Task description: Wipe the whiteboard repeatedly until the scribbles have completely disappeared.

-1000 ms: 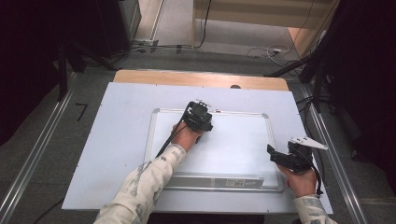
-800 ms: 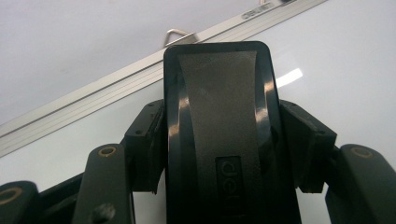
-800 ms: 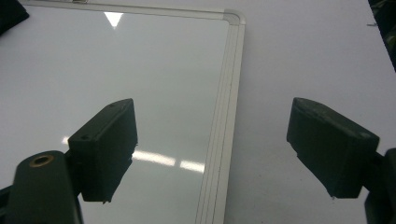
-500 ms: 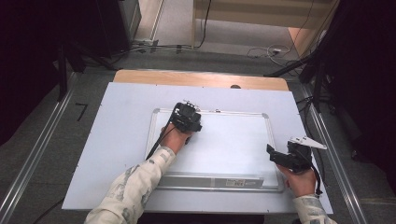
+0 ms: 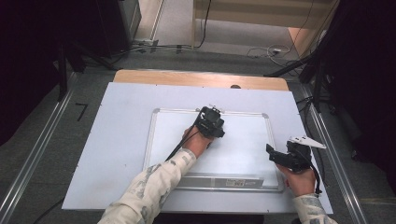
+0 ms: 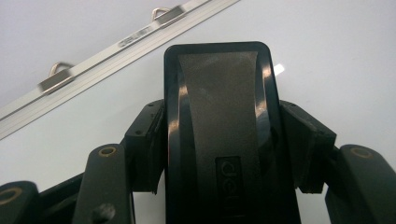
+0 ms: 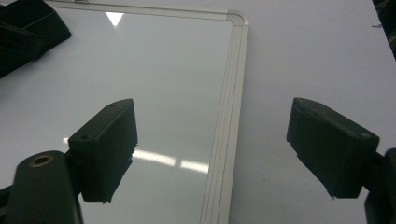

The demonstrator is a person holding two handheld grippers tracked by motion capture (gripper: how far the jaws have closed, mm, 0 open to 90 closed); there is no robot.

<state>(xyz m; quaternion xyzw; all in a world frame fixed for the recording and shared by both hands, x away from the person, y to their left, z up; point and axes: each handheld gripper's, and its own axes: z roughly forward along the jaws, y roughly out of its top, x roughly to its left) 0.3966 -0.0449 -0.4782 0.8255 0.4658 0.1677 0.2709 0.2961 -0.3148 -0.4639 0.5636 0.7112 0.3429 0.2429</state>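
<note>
A white whiteboard (image 5: 243,140) with a silver frame lies flat on the pale table sheet (image 5: 116,140). My left gripper (image 5: 210,122) is over the board's upper middle, shut on a black board eraser (image 6: 219,116) that presses flat on the white surface (image 6: 327,56). The jaws clamp the eraser's two long sides. My right gripper (image 5: 273,151) rests at the board's right edge, open and empty. In the right gripper view its jaws (image 7: 212,144) straddle the board's silver frame (image 7: 231,93), and the left gripper (image 7: 28,28) shows far off at the top left.
The board's top rail (image 6: 116,44) carries two metal hanging loops. A silver tray strip (image 5: 224,181) runs along the board's near edge. A wooden table edge (image 5: 201,77) lies beyond the sheet, with cables on the floor behind. Metal rails (image 5: 336,158) flank the table.
The left gripper slid the eraser left across the board, then back right past where it started. The right gripper stayed where it was, still open.
</note>
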